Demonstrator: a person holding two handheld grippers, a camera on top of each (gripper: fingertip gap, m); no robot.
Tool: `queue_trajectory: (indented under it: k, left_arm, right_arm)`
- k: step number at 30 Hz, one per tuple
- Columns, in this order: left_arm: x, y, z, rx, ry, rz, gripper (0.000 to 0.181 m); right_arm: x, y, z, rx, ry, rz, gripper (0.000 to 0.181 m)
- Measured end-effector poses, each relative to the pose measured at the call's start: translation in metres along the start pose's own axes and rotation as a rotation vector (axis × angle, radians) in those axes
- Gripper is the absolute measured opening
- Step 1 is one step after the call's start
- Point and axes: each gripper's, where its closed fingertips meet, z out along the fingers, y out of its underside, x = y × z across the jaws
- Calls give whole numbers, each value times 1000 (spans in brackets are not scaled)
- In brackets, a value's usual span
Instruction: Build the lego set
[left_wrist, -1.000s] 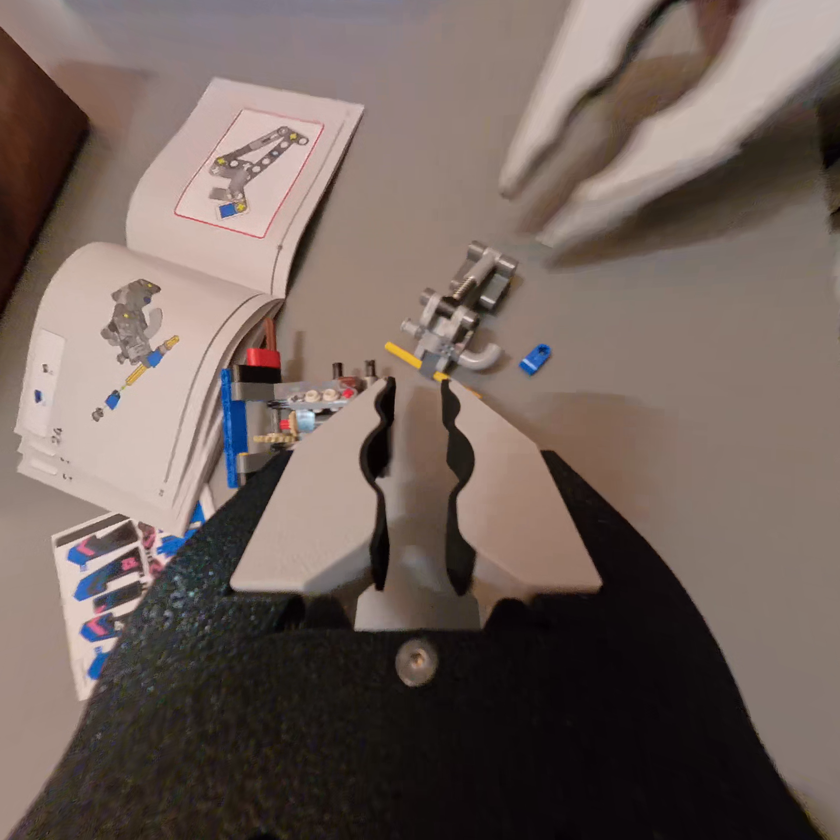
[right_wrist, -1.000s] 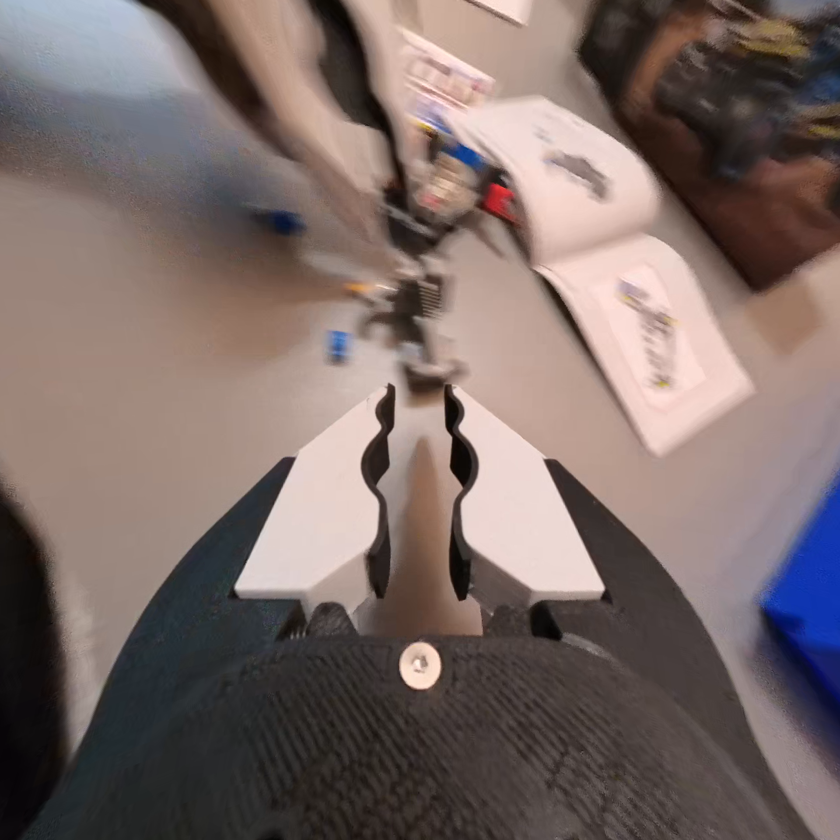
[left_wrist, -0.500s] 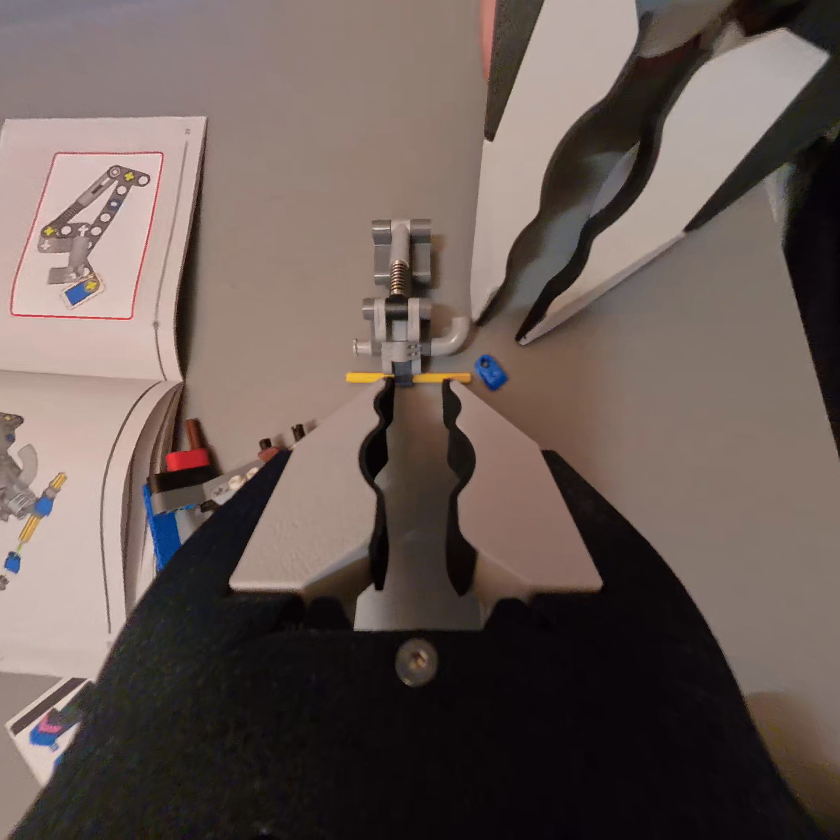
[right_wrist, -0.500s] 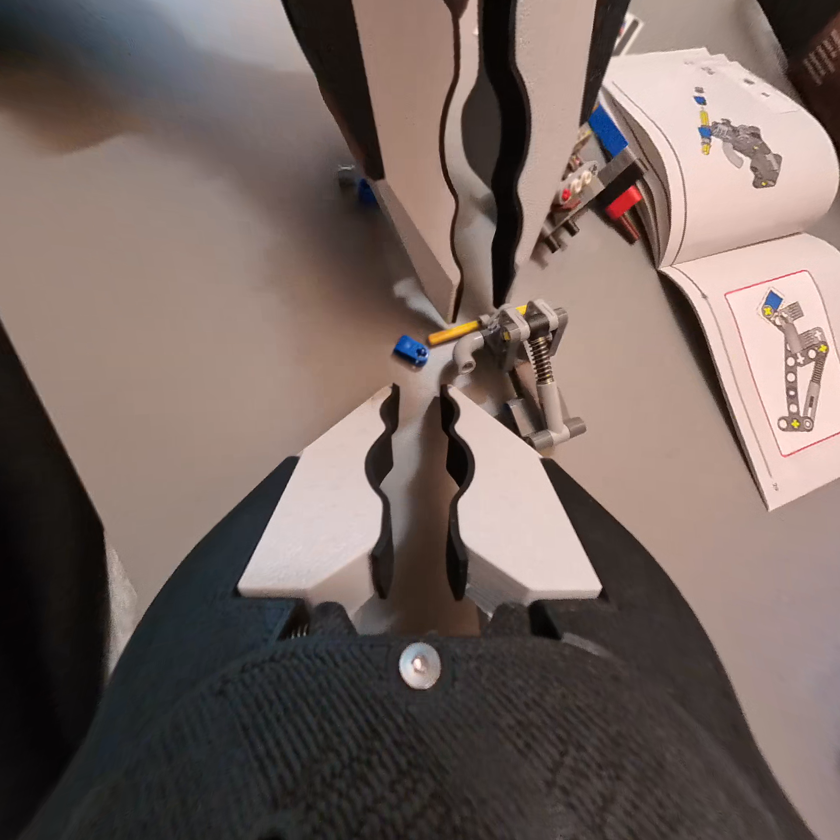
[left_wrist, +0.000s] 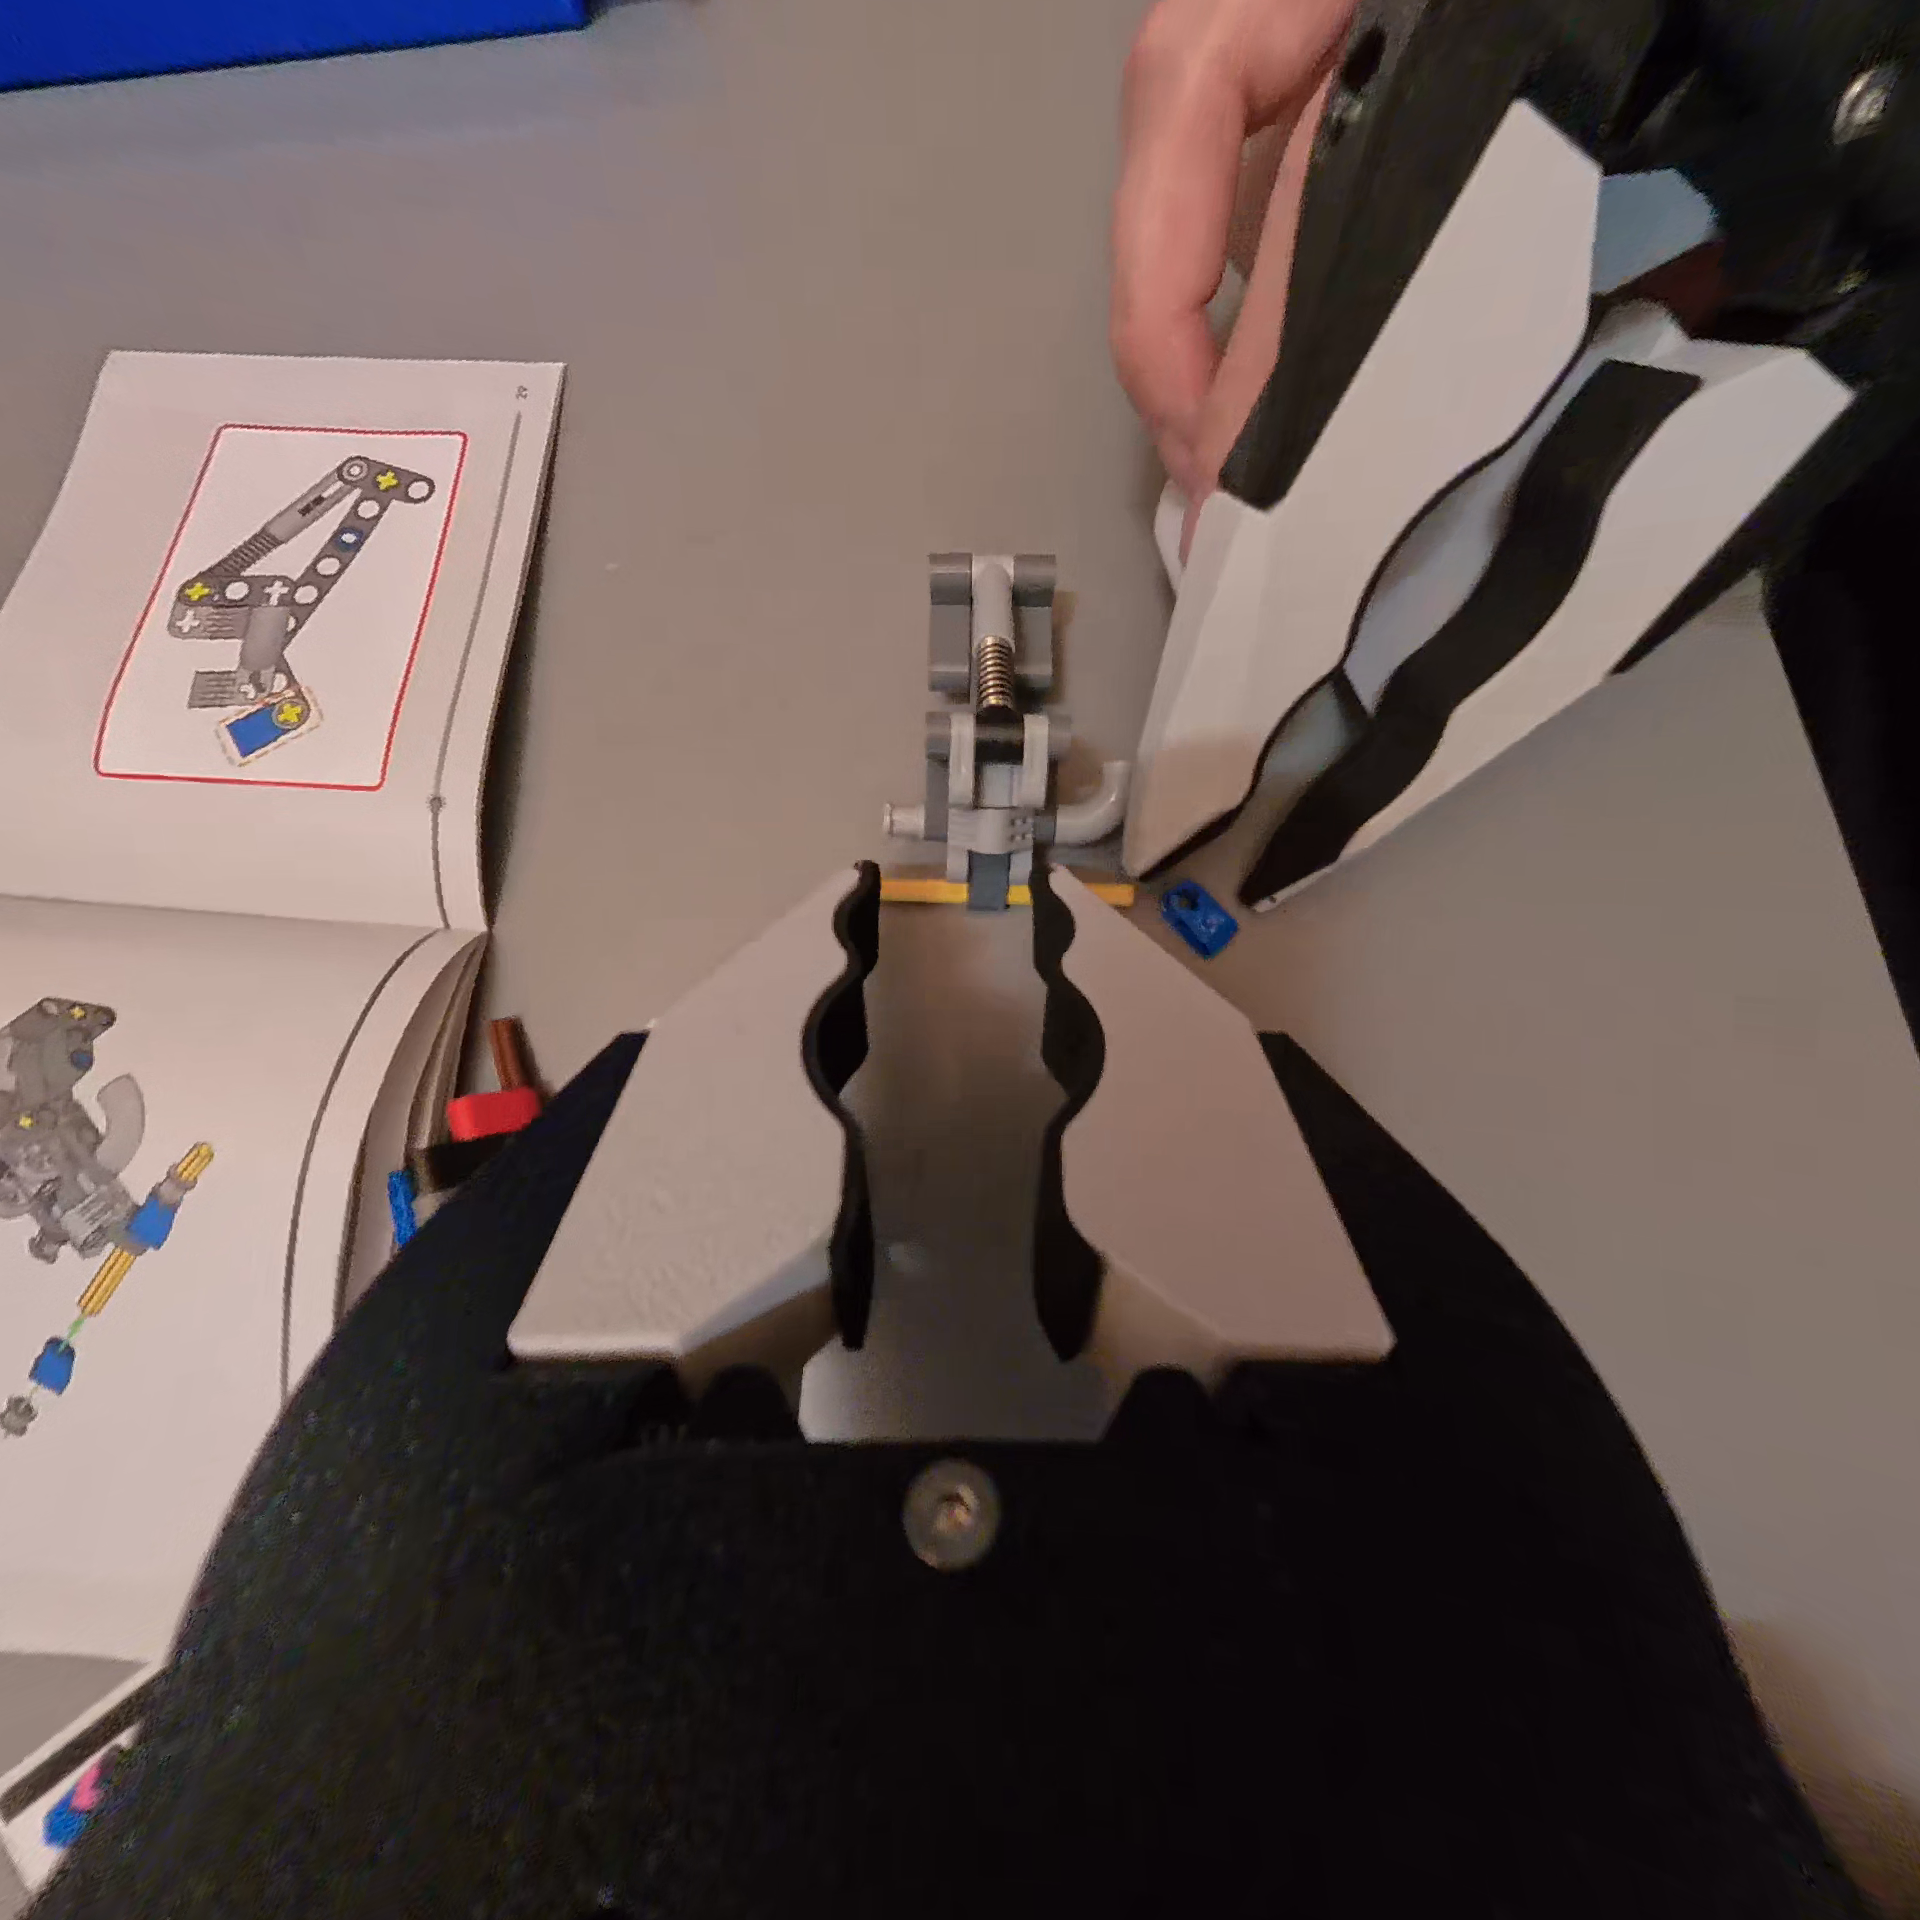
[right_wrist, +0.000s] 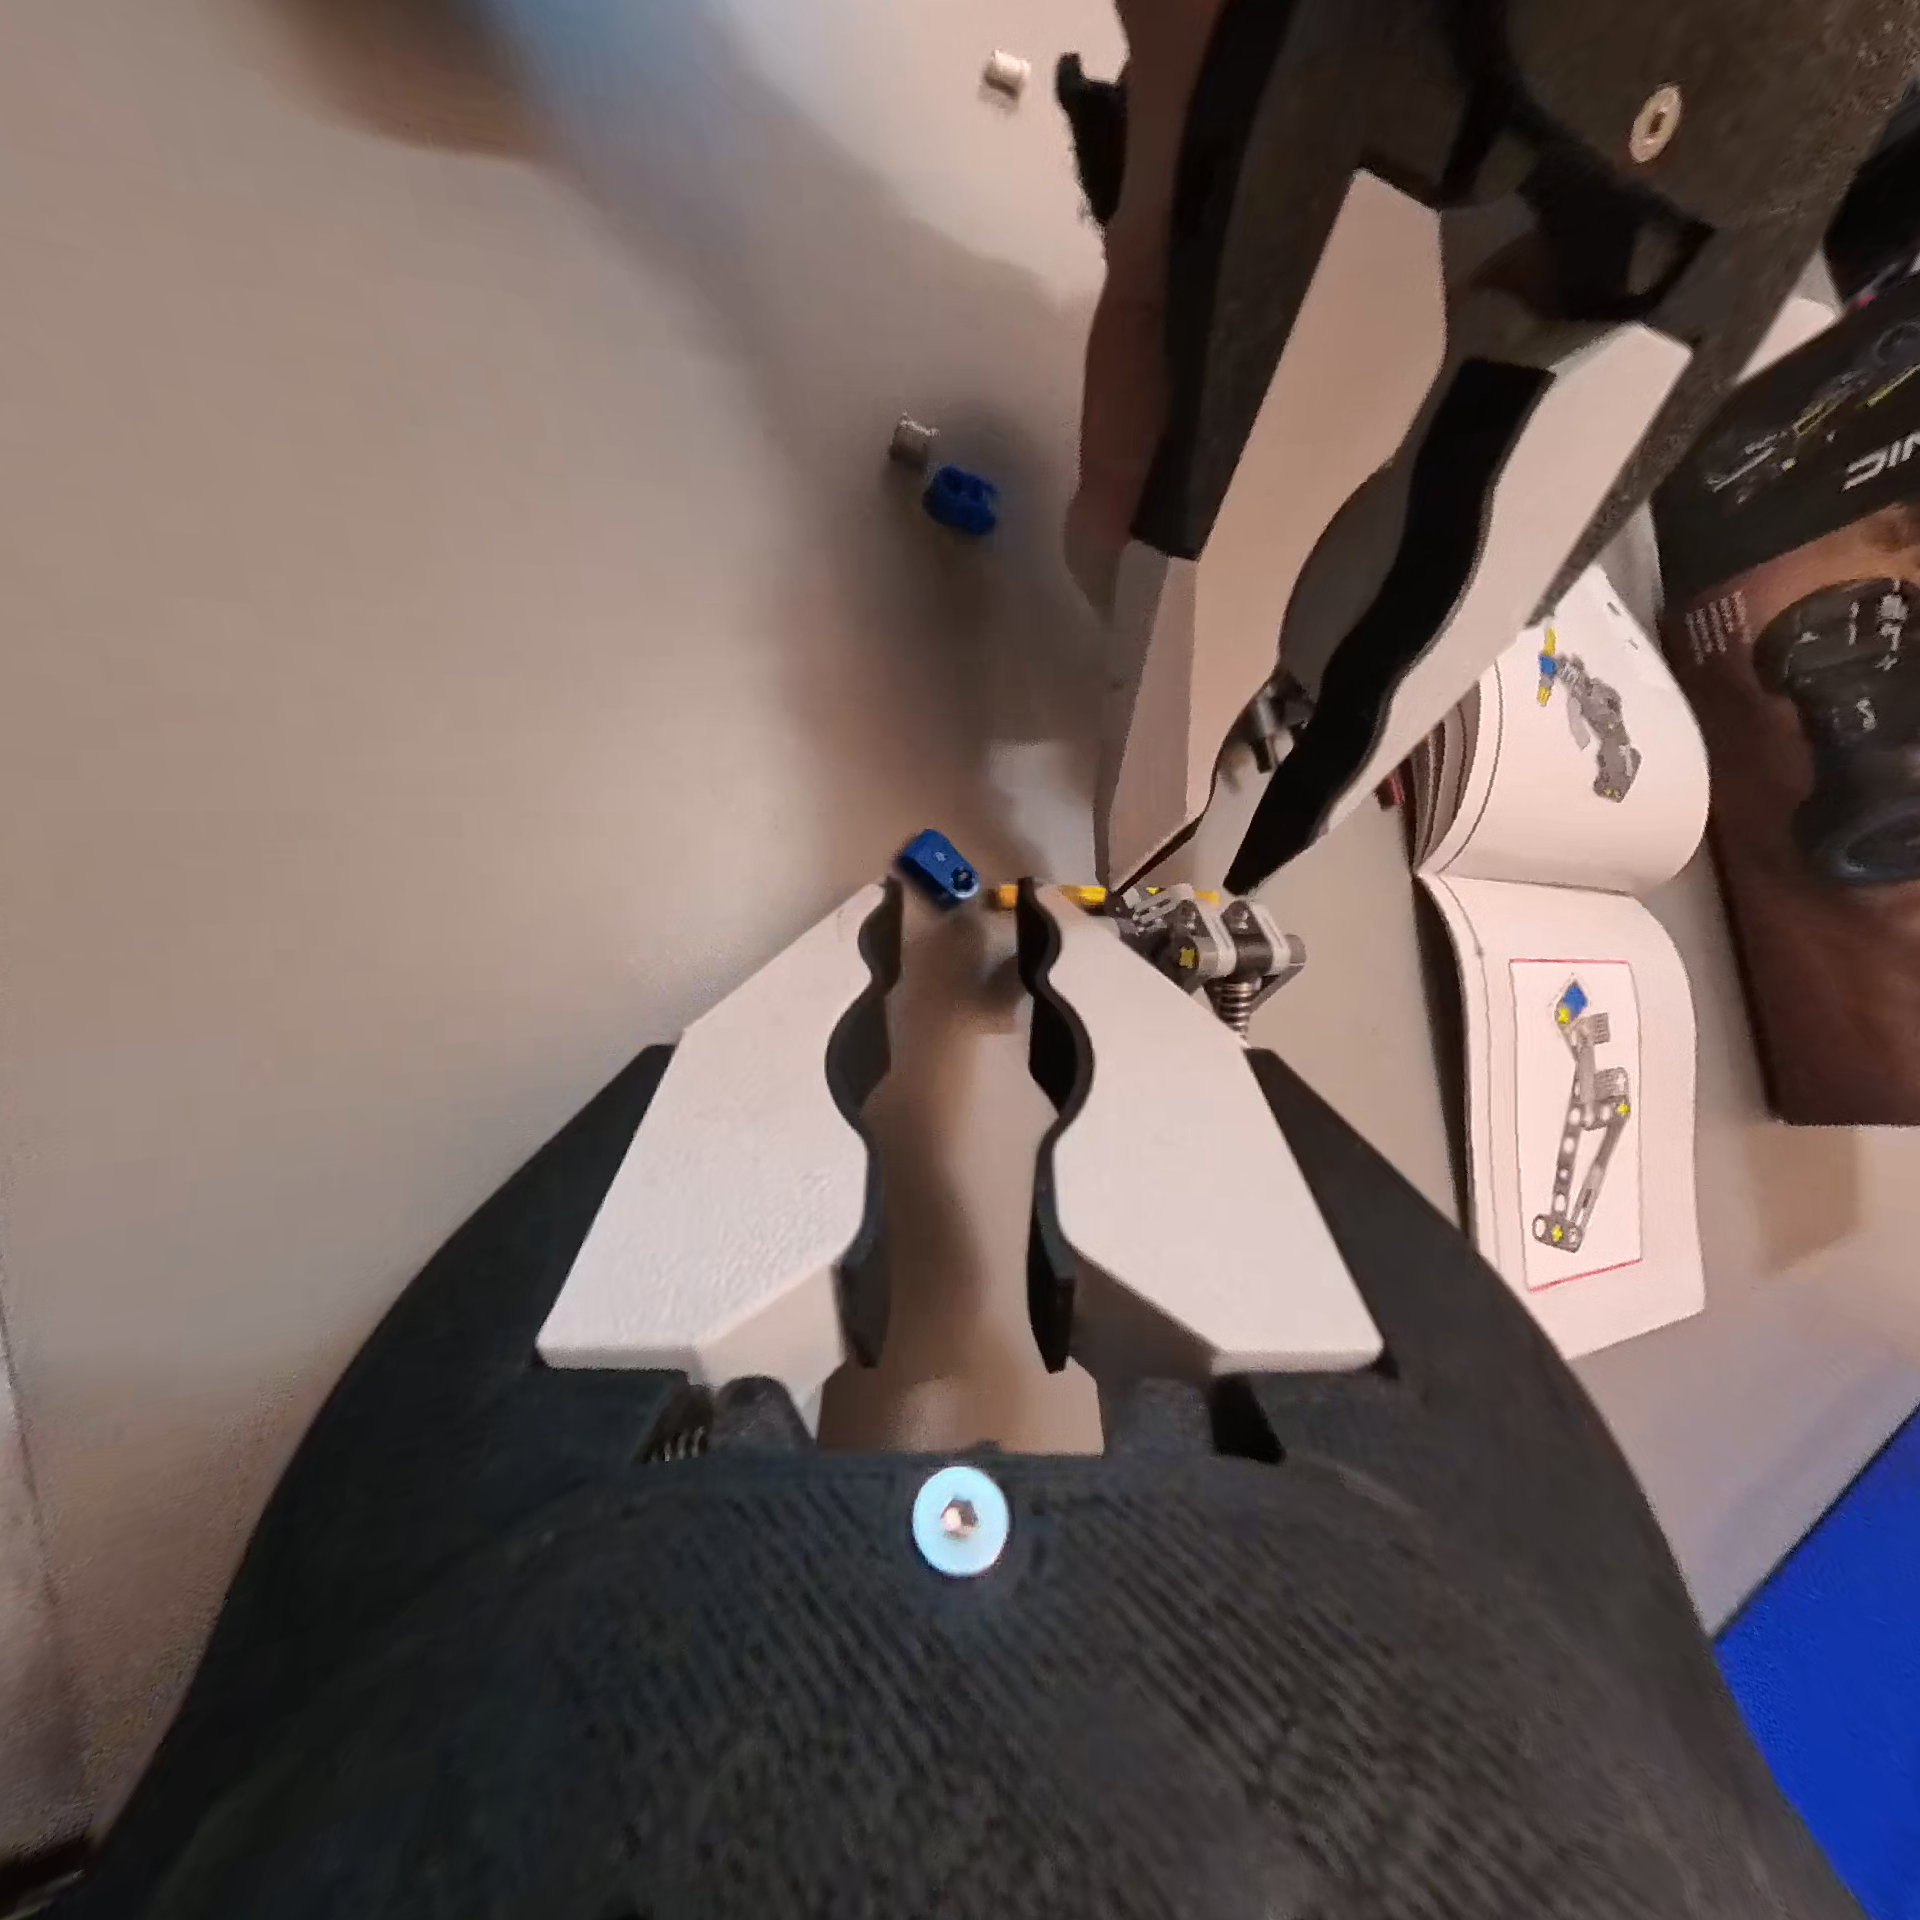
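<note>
A grey lego assembly (left_wrist: 992, 727) with a spring lies on the grey table, with a yellow axle (left_wrist: 920, 891) through its near end. My left gripper (left_wrist: 954, 894) is open, its tips on either side of the axle end of the assembly. A small blue piece (left_wrist: 1197, 914) lies just right of the axle. My right gripper (left_wrist: 1200, 883) is open, tips down at the table by the blue piece. In the right wrist view the blue piece (right_wrist: 935, 854) lies just ahead of my right gripper (right_wrist: 954, 894). The left gripper (right_wrist: 1172, 883) stands over the assembly (right_wrist: 1236, 940).
An open instruction booklet (left_wrist: 312, 623) lies at the left, with a partial build with a red part (left_wrist: 483, 1117) beside it and a sticker sheet (left_wrist: 62, 1808) below. A second blue piece (right_wrist: 961, 501) and a small grey piece (right_wrist: 912, 438) lie farther off. A dark box (right_wrist: 1818, 436) stands beyond the booklet. The small grey piece (right_wrist: 912, 438) is about 10 cm from both grippers' fingertips.
Both grippers have closed in on the assembly. The left one now straddles the axle end. The right one has come down to the blue piece. Both jaws stay open.
</note>
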Motion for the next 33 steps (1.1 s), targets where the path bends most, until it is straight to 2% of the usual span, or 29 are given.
queue_trajectory:
  k: [5,9,13,17,22,27,33]
  left_arm:
    - [-4,-2,-6,2,-9,31,28]
    - [-2,-4,2,-12,24,57,29]
    - [4,-6,4,-22,66,76,26]
    - [4,-3,4,-52,31,113,24]
    - [9,-6,15,-25,43,88,19]
    - [5,-5,17,-1,-4,91,13]
    - [4,-4,16,34,9,-26,14]
  right_arm:
    - [-3,-2,0,33,-29,-59,19]
    - [-5,-6,2,50,-40,-58,19]
    - [-8,-4,1,18,-42,-41,12]
    - [-9,-1,-1,-17,-18,12,13]
    - [-10,-1,-3,-18,-19,86,15]
    - [-14,1,-7,-35,-19,106,16]
    - [-9,3,-8,-31,44,146,23]
